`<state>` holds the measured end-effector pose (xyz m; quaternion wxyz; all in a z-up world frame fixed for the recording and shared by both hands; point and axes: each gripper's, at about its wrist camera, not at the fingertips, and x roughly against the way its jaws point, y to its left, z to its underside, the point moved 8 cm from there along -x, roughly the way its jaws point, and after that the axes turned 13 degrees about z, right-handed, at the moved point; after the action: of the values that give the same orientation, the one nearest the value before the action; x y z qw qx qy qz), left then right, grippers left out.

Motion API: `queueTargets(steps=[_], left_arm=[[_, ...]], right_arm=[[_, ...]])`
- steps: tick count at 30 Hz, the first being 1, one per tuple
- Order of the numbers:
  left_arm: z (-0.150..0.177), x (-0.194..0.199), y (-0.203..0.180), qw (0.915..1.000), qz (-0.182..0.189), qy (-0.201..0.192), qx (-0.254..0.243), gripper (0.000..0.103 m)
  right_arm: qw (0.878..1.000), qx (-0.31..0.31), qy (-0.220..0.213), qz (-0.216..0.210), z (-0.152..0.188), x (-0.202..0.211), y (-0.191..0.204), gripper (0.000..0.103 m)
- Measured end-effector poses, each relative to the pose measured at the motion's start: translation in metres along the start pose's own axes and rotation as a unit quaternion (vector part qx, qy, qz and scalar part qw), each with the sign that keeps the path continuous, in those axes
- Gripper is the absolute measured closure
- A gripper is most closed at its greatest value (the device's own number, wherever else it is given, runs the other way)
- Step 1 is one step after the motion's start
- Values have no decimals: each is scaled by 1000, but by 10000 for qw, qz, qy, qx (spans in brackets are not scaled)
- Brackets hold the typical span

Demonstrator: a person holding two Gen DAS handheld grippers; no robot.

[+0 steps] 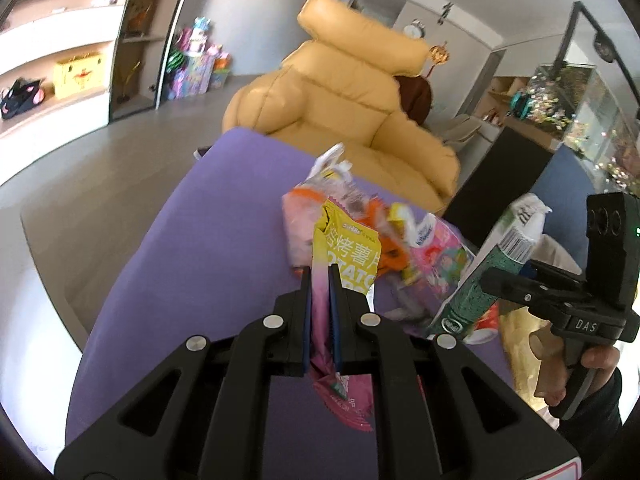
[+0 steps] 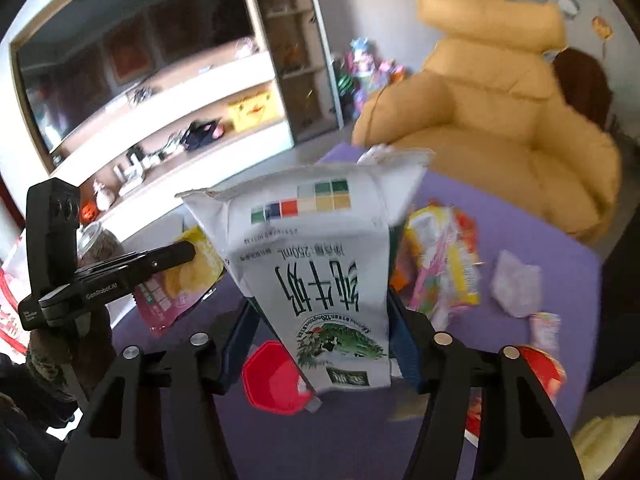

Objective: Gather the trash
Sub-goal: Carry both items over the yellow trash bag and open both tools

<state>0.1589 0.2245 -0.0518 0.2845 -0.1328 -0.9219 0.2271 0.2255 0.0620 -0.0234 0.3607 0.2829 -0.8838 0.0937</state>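
My left gripper (image 1: 320, 276) is shut on a pink and yellow potato chip bag (image 1: 347, 248) and holds it above the purple table (image 1: 200, 240). My right gripper (image 2: 320, 300) is shut on a white and green milk carton (image 2: 320, 264), held upside down above the table (image 2: 540, 248). The carton also shows at the right of the left wrist view (image 1: 496, 256), in the right gripper (image 1: 486, 280). The left gripper (image 2: 188, 254) with its chip bag (image 2: 180, 280) shows at the left of the right wrist view. More wrappers (image 1: 404, 248) lie heaped on the table.
A yellow leather armchair (image 1: 352, 96) stands behind the table. A red lid (image 2: 272, 380), a colourful wrapper (image 2: 444, 260), a crumpled pale wrapper (image 2: 516, 284) and a red packet (image 2: 544, 368) lie on the table. White shelving (image 2: 160, 120) lines the far wall. A glass tank (image 1: 580, 104) stands at right.
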Motion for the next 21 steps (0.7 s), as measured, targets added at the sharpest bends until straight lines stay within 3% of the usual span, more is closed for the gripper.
queueTargets(steps=[4,10,21], left_arm=[[-6,3,-24,9996,133,-77,-224,96],[-10,-8,-63,9981,383,-31,-471,96],[8,-65,-161,9866,1210,530,-961,96]], right_arm=[[9988,-87,-338,344,-1,36,-15,49],[9964,-311,-460,635,9,72,-39,52],[9826,-1046,-653,1389,55,138,-124,53]])
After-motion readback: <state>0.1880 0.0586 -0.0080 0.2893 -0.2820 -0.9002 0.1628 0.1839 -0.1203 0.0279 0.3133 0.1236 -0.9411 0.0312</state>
